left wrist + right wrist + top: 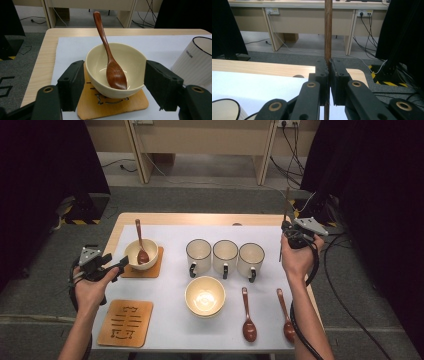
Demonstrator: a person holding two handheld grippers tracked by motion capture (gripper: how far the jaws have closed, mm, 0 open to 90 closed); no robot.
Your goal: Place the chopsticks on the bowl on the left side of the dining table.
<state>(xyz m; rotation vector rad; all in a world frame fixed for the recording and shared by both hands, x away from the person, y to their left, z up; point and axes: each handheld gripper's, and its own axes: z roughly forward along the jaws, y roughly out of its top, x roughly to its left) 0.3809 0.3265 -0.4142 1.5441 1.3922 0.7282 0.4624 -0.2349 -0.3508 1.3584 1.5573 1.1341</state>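
Lying nearest on the white table (170, 320) are an empty wooden coaster (125, 322), 2 spoons and a cream bowl. Farther in, the left gripper (121, 265) stands with jaws wide, just beside the bowl (115, 68) on its coaster (112, 105), a brown spoon (112, 67) leaning inside. Past 3 mugs, the right gripper (329, 75) clamps an upright wooden stick (328, 30).

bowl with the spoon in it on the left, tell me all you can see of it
The bowl is cream, glossy and ceramic-looking, upright on a square wooden coaster at the table's left. A reddish-brown wooden spoon lies in it, handle leaning on the far rim. The left gripper has its jaws open on either side of it, not touching.
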